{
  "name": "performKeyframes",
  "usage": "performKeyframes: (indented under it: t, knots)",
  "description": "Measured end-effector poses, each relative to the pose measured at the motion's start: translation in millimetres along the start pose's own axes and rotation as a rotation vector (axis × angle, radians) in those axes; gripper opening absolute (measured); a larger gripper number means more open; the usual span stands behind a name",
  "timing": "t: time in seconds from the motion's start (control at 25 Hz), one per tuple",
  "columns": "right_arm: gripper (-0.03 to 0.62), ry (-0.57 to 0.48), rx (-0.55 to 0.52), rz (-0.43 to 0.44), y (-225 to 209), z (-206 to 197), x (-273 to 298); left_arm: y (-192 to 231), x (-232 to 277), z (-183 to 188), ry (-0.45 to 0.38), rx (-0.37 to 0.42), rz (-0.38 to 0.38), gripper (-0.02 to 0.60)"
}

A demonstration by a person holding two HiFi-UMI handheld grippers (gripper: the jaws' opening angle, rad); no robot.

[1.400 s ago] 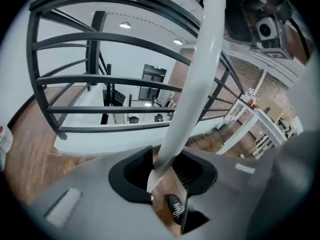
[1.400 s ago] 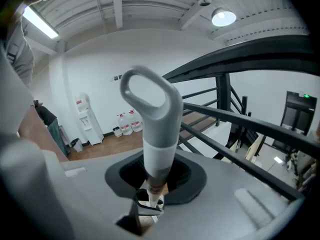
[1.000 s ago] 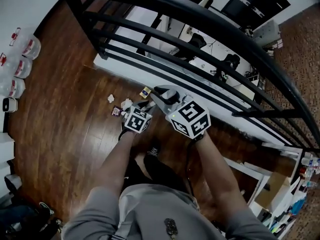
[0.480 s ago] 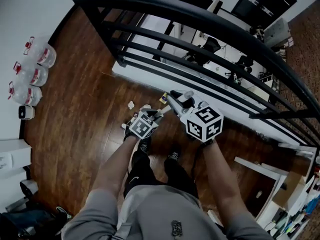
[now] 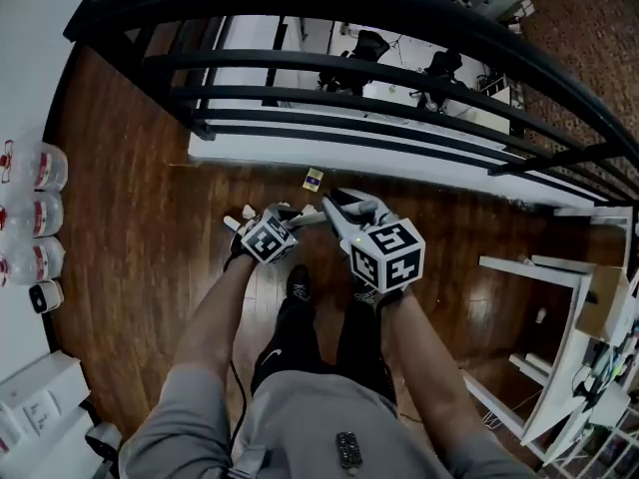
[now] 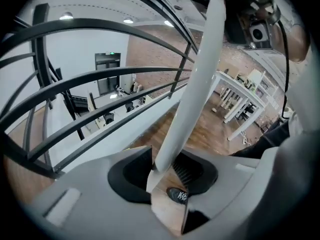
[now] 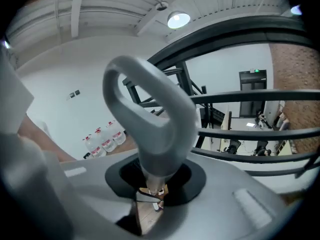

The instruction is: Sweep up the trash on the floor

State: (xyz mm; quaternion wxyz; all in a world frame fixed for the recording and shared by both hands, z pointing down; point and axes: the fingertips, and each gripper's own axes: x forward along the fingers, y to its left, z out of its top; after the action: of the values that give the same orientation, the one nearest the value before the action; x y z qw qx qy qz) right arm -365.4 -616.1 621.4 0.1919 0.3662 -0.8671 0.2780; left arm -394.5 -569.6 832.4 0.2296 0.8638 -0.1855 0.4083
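Observation:
In the head view my left gripper (image 5: pixel 291 219) holds a white broom pole (image 5: pixel 305 218), and the left gripper view shows that pole (image 6: pixel 192 79) running up between the jaws, which are opening. My right gripper (image 5: pixel 351 214) is shut on a grey looped handle (image 5: pixel 346 203), which fills the right gripper view (image 7: pixel 150 119). Trash lies on the dark wood floor just ahead: a yellow packet (image 5: pixel 314 178) near the white ledge and crumpled white paper (image 5: pixel 247 211) beside the left gripper. Small scraps (image 7: pixel 152 193) show through the right jaws' gap.
A black curved railing (image 5: pixel 329 68) on a white ledge (image 5: pixel 399 153) closes off the floor ahead. Water bottles (image 5: pixel 35 168) stand along the left wall. A white frame (image 5: pixel 544 297) stands at the right. The person's dark shoes (image 5: pixel 298 283) are just below the grippers.
Both grippers have sunk and rolled, and their marker cubes show turned faces. The view has swung, so the trash and white ledge now sit straight ahead of the grippers.

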Motion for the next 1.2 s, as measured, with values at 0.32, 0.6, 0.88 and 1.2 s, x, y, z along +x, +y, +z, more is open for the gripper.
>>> performKeyframes:
  t: [0.32, 0.6, 0.88, 1.2]
  knots:
    - [0.064, -0.062, 0.046, -0.221, -62, 15, -52, -29, 45, 76, -0.050, 0.146, -0.131, 0.123]
    - [0.064, -0.097, 0.066, -0.278, -86, 19, -94, -58, 65, 116, -0.056, 0.214, -0.183, 0.123]
    - [0.066, -0.207, 0.116, -0.314, -94, 27, -163, -111, 52, 149, -0.077, 0.287, -0.195, 0.117]
    - [0.064, -0.296, 0.147, -0.370, -127, 33, -320, -244, 52, 227, -0.051, 0.362, -0.267, 0.107]
